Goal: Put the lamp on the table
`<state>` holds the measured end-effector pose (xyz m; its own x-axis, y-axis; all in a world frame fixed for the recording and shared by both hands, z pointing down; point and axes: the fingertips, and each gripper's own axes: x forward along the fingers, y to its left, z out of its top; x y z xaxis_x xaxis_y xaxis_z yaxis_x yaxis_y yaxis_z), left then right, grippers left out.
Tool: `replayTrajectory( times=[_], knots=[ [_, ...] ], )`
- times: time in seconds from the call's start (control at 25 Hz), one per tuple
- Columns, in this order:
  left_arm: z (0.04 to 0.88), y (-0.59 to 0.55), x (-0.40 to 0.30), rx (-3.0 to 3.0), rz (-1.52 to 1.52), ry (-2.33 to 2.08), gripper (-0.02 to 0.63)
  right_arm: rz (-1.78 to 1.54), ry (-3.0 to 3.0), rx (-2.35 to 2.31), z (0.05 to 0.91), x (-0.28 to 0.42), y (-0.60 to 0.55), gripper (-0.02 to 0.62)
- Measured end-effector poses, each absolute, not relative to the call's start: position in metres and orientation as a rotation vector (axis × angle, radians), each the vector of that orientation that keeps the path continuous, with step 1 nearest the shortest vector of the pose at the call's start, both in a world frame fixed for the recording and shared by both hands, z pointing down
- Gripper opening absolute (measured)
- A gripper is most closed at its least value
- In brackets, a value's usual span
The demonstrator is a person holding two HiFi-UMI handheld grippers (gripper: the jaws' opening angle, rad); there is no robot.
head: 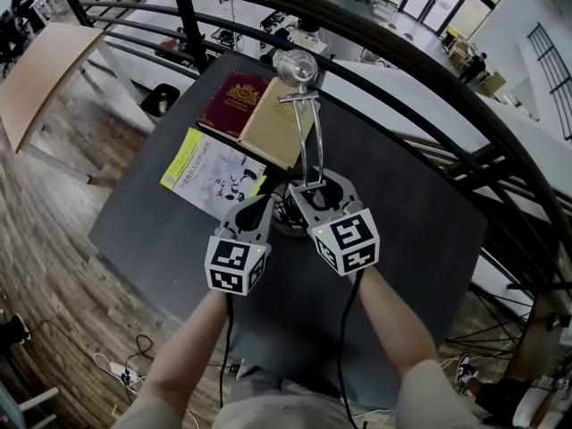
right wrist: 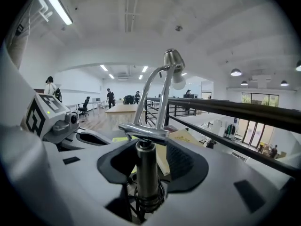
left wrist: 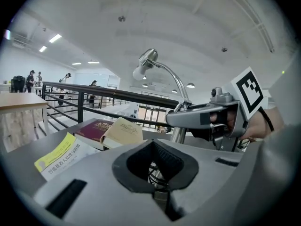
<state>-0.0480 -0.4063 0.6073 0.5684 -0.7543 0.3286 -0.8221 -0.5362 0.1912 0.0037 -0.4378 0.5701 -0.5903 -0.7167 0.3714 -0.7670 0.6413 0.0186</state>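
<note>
Booklet and books: the booklet and the two books lie flat on the counter, beyond both pairs of jaws and to their left, out of the way.
Left gripper: its jaws are together and hold nothing. They point at the lamp's base from just left of it, and the coiled cord shows past their hollow.
Lamp: it appears to stand on the counter, directly ahead of the person and between the two grippers' tips.
Long axis: the stem runs straight up, then bends over towards the books, away from the jaws.
Right gripper: its jaws stand wide apart with the stem upright between them. A gap shows on each side, so the pads are not pressing on it.
Nearer hand: the right, whose jaws are around the stem; the left is beside the base only.
Key relation: the stem sits inside the right jaws' hollow, crosswise to the line they point along, so the only free way out is straight back towards the person.
Likely step: letting go, since the lamp looks already set down.
Risk: any sideways drift while backing off could catch the stem and tip the lamp.
</note>
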Motion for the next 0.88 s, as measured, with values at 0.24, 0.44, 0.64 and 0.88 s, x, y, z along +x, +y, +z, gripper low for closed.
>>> replayTrajectory(
  times=[0.24,0.44,0.64,0.88],
  knots=[
    [0.588,-0.388,-0.053,2.499,0.322,-1.323,0.005,0.186,-2.459,1.174,0.555,0.025,-0.415,0.166],
    [0.563,-0.376,-0.057,2.517,0.31,-1.355,0.005,0.156,-2.469,1.254,0.527,0.047,-0.404,0.166],
    [0.539,-0.363,-0.067,2.521,0.337,-1.4,0.005,0.117,-2.487,1.308,0.492,0.06,-0.382,0.166],
    [0.48,-0.342,-0.073,2.544,0.342,-1.441,0.005,0.065,-2.535,1.321,0.428,0.072,-0.345,0.16]
  ],
)
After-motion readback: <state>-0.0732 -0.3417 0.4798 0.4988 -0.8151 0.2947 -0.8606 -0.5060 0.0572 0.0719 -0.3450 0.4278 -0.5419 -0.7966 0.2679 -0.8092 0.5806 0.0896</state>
